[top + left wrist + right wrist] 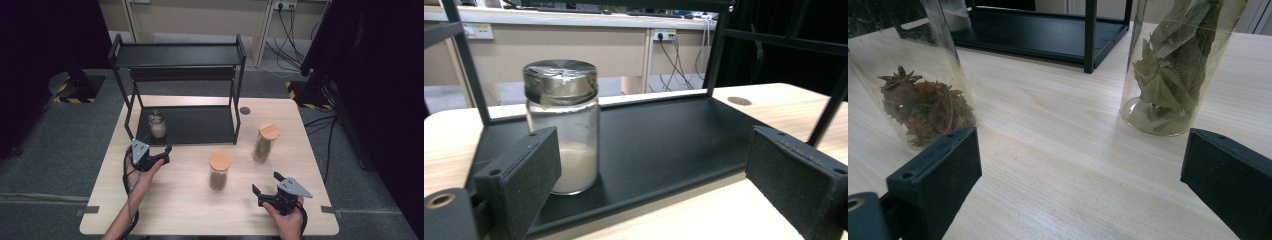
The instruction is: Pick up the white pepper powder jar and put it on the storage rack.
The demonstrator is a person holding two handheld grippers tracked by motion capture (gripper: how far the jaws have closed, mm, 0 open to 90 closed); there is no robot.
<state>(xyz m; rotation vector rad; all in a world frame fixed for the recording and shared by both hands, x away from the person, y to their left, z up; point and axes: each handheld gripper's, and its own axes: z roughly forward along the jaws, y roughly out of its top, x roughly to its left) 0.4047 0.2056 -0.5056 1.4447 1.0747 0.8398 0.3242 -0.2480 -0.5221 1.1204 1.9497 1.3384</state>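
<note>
A black two-tier rack [180, 55] stands at the back of the wooden table [185, 200]. On its bottom shelf [664, 145], at the left, sits a glass jar [157, 125] [561, 125] with a silver lid and pale powder inside. My left gripper [154, 150] [659, 170] is open just in front of the shelf's edge, nothing between its jaws. A wooden-lidded jar of star anise [220, 170] [913, 90] and one of bay leaves [265, 142] [1173, 65] stand on the table. My right gripper [265, 182] [1073, 175] is open near the front edge, short of both jars.
The rack's post [1090, 35] and shelf lie beyond the two jars in the right gripper view. A round cable hole [244, 110] sits in the table right of the rack. Dark stands and cables are on the floor around the table.
</note>
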